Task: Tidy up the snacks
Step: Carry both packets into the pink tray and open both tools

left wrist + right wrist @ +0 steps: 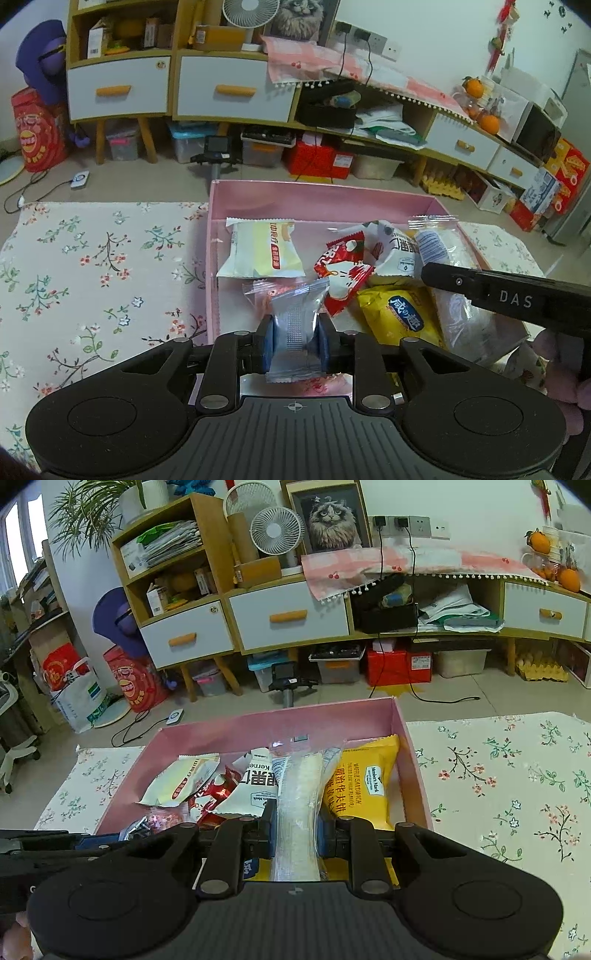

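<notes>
A pink box (317, 188) on a floral cloth holds several snack packets. Among them are a white-and-yellow packet (262, 251), a red one (343, 273) and a yellow one (402, 321). My left gripper (295, 334) is shut on a small silver packet (295, 310), held upright over the box's near left part. My right gripper (295, 830) is shut on a long clear packet (299, 786) of pale biscuits. That packet lies lengthwise in the box (280, 720), beside a yellow waffle sandwich packet (365, 782). One black finger (480, 288) of the right gripper crosses the left wrist view's right side.
The floral cloth (92, 266) spreads on both sides of the box (498, 775). Beyond it is tiled floor with cables, then a low cabinet (229, 92) with white drawers and storage bins and boxes beneath.
</notes>
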A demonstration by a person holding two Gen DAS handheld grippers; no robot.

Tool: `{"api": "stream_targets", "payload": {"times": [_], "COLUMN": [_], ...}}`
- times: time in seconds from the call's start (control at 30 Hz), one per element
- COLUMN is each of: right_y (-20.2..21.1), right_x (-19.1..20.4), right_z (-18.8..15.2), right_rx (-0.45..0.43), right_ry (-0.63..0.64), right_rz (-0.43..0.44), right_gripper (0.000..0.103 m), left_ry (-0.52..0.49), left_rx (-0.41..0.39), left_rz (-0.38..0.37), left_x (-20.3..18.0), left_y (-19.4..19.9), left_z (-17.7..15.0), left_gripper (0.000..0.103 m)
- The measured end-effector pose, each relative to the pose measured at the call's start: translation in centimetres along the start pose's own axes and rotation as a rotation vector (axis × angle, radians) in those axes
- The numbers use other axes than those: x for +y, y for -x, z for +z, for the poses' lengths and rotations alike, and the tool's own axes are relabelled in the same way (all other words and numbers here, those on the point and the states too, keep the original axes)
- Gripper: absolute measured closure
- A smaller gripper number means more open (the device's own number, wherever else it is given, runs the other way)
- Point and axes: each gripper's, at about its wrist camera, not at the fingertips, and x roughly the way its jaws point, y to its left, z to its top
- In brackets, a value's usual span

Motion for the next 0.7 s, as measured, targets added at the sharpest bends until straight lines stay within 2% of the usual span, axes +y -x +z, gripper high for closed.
{"api": "stream_targets", "payload": {"times": [0.1, 0.2, 0.33, 0.4, 0.47, 0.57, 0.7], "right_y": [0.3, 0.7, 1.1, 1.5, 2.0, 3.0, 4.2], "right_x": [0.0, 0.1, 0.5, 0.8, 1.0, 0.8, 0.5], "right_z": [0.2, 0.3, 0.5, 0.5, 0.6, 0.6, 0.6], "right_rx": [-0.006, -0.019, -0.017, -0.017, -0.017, -0.015, 0.022], "right_ry": [-0.008, -0.007, -0.002, 0.016, 0.024, 0.020, 0.014], "right_rz": [0.004, 0.005, 0.009, 0.002, -0.012, -0.041, -0.084], "right_gripper": [0.103, 0.102, 0.090, 0.083, 0.062, 0.048, 0.041], "left_ry": [-0.007, -0.021, -0.046, -0.056, -0.071, -0.081, -0.090], "left_rx": [0.001, 0.003, -0.002, -0.003, -0.006, -0.007, -0.007], "left_rz": [0.008, 0.002, 0.000, -0.008, -0.005, 0.005, 0.028], "left_x": [-0.3, -0.6, -1.2, -1.5, -1.8, -2.3, -3.0], "left_y": [0.1, 0.2, 0.7, 1.0, 1.5, 2.4, 3.7], "left_z": [0.0, 0.0, -0.1, -0.2, -0.3, -0.6, -1.0], "left_gripper": [0.078, 0.071, 0.051, 0.047, 0.039, 0.035, 0.023]}}
